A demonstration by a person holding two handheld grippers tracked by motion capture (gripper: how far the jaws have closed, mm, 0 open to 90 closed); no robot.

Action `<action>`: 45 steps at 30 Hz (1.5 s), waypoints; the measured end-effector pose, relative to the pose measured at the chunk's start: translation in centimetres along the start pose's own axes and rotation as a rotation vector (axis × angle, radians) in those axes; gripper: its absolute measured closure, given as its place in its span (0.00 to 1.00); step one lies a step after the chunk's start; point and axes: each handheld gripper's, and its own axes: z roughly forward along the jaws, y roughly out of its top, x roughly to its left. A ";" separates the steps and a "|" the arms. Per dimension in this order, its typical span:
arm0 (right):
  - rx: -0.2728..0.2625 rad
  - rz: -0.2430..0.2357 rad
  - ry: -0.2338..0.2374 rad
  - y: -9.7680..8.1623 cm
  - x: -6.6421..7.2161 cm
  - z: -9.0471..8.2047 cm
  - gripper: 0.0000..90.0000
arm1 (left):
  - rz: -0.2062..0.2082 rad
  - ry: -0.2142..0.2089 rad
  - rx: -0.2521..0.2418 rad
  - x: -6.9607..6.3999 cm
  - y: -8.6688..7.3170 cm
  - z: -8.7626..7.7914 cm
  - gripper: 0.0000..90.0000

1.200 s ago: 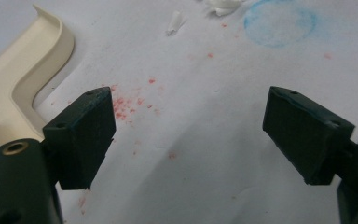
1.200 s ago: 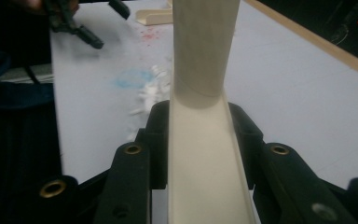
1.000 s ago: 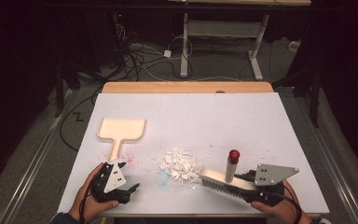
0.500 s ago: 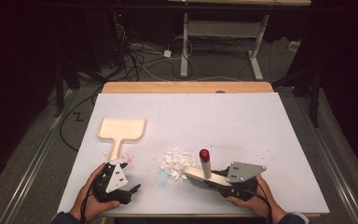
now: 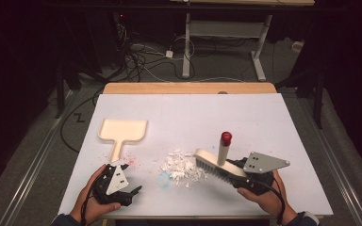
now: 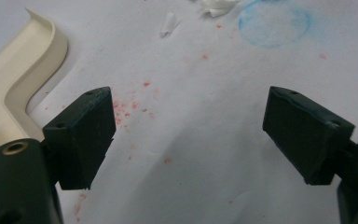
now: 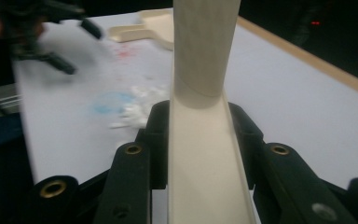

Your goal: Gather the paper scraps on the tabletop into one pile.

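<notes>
A cream hand brush with a red-tipped handle is clamped in my right gripper, at the front right of the white table. Its bristles rest just right of a pile of white paper scraps. In the right gripper view the jaws press on both sides of the brush's cream body. A cream dustpan lies flat at the left. My left gripper sits below it near the front edge. In its own view the left gripper stands open over bare table, with the dustpan to its left.
A faint blue ring is drawn on the table just left of the scraps, and red specks dot the surface near the dustpan handle. A wooden strip borders the far edge. Cables and desk legs lie on the dark floor beyond.
The right gripper swept the brush left against the scraps, then drew back to the right and rose slightly. The left gripper stayed still.
</notes>
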 end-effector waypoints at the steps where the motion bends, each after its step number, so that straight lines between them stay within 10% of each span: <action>1: 0.002 0.004 -0.043 0.0 -0.3 -0.3 0.76 | 0.000 0.000 0.000 0.0 0.0 0.0 0.18; 7: 0.098 0.021 -0.312 -1.5 -1.7 0.7 0.76 | 0.000 0.000 -0.001 0.0 0.1 0.0 0.18; 11: 0.150 0.064 -0.378 -2.8 -2.3 2.7 0.76 | 0.003 -0.001 0.000 -0.1 0.1 0.1 0.18; 30: 0.039 0.144 -0.300 0.8 3.7 10.3 0.76 | 0.007 -0.006 -0.009 -0.1 0.1 0.0 0.18; 45: -0.058 0.059 -0.200 1.1 1.6 4.3 0.76 | 0.002 0.001 -0.010 0.0 0.2 -0.1 0.18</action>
